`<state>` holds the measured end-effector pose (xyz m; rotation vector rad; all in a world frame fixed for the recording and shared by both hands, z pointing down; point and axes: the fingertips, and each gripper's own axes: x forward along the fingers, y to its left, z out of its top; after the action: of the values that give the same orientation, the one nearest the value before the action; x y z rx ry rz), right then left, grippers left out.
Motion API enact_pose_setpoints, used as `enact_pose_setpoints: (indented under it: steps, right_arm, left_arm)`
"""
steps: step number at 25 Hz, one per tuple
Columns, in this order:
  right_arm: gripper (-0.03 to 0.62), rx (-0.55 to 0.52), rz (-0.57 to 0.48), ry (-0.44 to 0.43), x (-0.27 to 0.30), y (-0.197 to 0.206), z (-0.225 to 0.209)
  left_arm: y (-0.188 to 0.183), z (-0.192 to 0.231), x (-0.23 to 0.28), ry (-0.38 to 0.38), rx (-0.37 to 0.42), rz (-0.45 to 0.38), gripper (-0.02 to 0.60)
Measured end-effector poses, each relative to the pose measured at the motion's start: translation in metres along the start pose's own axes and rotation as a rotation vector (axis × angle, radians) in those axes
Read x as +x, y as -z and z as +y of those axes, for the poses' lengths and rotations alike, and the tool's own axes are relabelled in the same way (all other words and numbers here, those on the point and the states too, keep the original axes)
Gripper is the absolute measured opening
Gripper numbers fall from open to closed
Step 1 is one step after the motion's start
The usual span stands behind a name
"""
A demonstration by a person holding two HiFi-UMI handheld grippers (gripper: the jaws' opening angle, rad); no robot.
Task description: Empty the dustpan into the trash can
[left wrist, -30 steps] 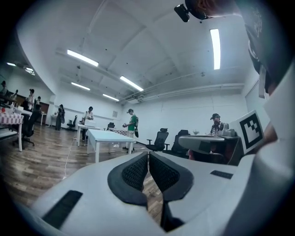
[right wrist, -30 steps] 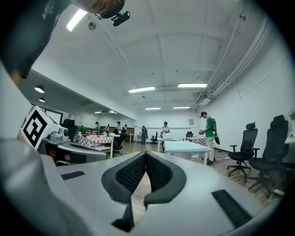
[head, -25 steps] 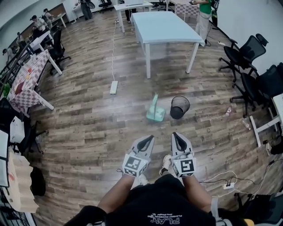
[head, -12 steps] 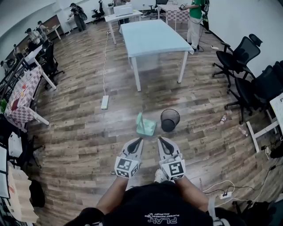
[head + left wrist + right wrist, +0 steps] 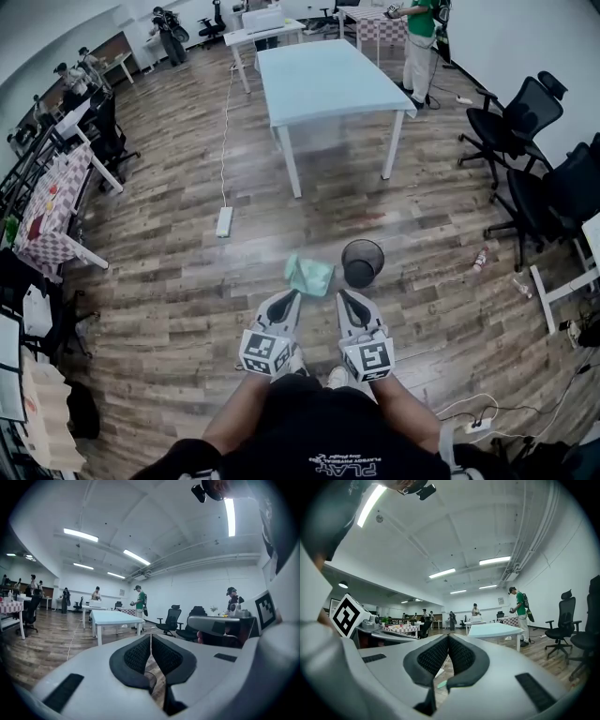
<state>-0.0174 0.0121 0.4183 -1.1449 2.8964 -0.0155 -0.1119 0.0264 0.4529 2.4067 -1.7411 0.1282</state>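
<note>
- The left gripper (image 5: 289,300) and the right gripper (image 5: 348,302) are held out in front of the person's body, side by side and a little apart
- Both point forward and roughly level, with their tips angled slightly toward each other
- The marker cubes on the two grippers face up toward the head camera, and both forearms reach out from the bottom of the head view, bent at the elbows
- In the left gripper view the two dark ribbed pads (image 5: 138,654) meet at their tips, so the jaws are closed with nothing held between them
- In the right gripper view the pads (image 5: 432,657) also meet at the tips, again closed and holding nothing
- The green dustpan (image 5: 309,274) sits on the wooden floor (image 5: 169,281) just ahead of the gripper tips; it is blurred, so its exact tilt cannot be told
- The black mesh trash can (image 5: 362,262) stands upright just to the right of the dustpan, open at the top
- Neither gripper touches the dustpan or the trash can
- Beyond them stands a pale blue table (image 5: 328,80) with white legs, and a white power strip (image 5: 225,221) lies on the floor to its left
</note>
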Motion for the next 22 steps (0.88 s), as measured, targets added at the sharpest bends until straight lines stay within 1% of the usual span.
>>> enact_pose_setpoints:
  steps: [5,10,13,16,18,22]
  right_arm:
    - [0.023,0.002,0.016,0.035,0.033,0.010,-0.021]
    - [0.023,-0.007,0.058,0.071,0.077,0.020,-0.026]
    - [0.023,-0.028,0.056,0.074,0.109,0.021,-0.031]
    - [0.023,-0.020,0.082,0.104,0.131,0.032,-0.039]
    - [0.023,-0.019,0.120,0.119,0.144,0.041,-0.041]
    - [0.023,-0.034,0.117,0.152,0.177,0.046,-0.051]
  left_arm:
    - [0.004,0.025,0.029,0.016,-0.005,0.013,0.031]
    - [0.012,0.062,0.061,0.057,-0.016,0.034,0.031]
    - [0.014,0.088,0.081,0.067,-0.025,0.038,0.031]
    - [0.018,0.111,0.099,0.085,-0.037,0.055,0.031]
    - [0.022,0.123,0.109,0.102,-0.028,0.071,0.031]
    - [0.025,0.142,0.133,0.143,-0.008,0.092,0.031]
